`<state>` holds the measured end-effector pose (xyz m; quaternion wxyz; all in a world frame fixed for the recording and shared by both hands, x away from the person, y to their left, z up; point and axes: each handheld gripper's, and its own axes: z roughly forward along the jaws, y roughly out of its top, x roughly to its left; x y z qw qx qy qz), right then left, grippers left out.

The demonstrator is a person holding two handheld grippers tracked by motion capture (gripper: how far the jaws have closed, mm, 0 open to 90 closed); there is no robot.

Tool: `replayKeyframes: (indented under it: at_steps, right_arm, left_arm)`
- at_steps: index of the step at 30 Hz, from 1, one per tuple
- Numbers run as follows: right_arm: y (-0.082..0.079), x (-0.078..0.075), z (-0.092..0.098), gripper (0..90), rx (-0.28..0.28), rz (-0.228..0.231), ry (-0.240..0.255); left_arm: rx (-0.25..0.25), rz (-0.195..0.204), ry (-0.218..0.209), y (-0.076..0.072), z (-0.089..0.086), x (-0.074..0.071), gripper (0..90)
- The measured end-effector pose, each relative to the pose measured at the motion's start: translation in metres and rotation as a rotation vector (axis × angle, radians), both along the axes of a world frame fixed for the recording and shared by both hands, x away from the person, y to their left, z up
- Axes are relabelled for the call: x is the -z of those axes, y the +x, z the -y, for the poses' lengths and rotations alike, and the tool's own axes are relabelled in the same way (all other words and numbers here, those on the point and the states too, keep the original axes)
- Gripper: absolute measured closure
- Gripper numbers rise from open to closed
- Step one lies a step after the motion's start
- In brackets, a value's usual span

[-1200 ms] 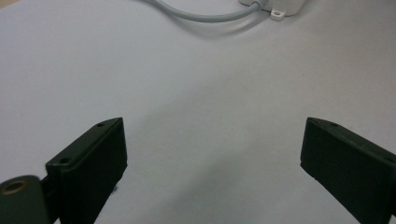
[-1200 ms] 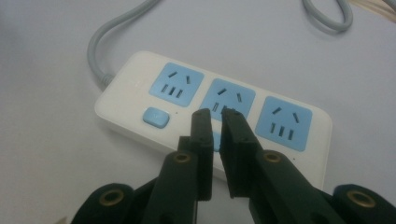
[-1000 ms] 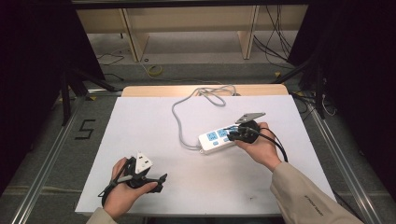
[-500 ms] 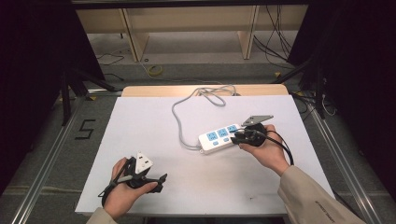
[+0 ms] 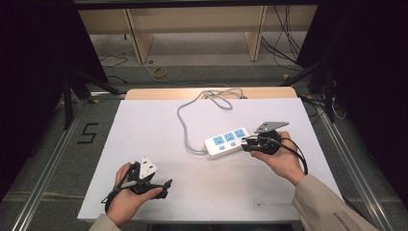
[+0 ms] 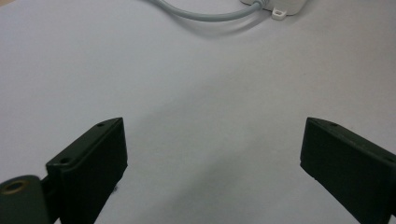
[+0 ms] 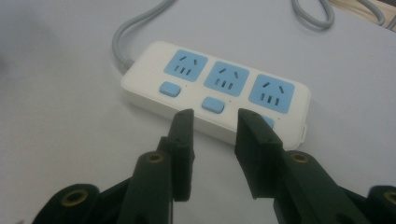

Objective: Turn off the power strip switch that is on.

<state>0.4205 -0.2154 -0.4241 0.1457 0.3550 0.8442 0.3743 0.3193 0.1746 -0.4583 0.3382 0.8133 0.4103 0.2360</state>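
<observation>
Having just been opened partway with nothing between its jaws, the right gripper (image 7: 215, 116) is held just short of the power strip (image 7: 215, 91), while the left gripper (image 6: 212, 140) is rested wide open and empty.

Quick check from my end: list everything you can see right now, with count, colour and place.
Power strip: one, white with three blue sockets, right of table centre.
Its cable: one, grey, looping toward the far edge.
Table: one, white top.
Shelving: one, pale wood, beyond the table.
Left hand-held gripper: one, black, near left corner, jaws wide open over bare table.
Right hand-held gripper: one, black, at the strip's right end, jaws have just been opening, nothing between them.
</observation>
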Motion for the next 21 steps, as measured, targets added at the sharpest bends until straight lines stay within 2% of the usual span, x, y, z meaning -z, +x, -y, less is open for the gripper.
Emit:
replayKeyframes:
  at_steps: [13, 21]
  right_arm:
    - [-0.017, -0.002, 0.016, 59.8, 0.007, 0.013, 0.033]
    - [-0.029, -0.001, 0.027, 54.8, 0.012, 0.031, 0.037]
  left_arm:
    - [0.0, -0.002, 0.001, 0.0, 0.0, 0.0, 7.0]
    - [-0.001, -0.001, 0.002, 0.0, 0.0, 0.0, 7.0]
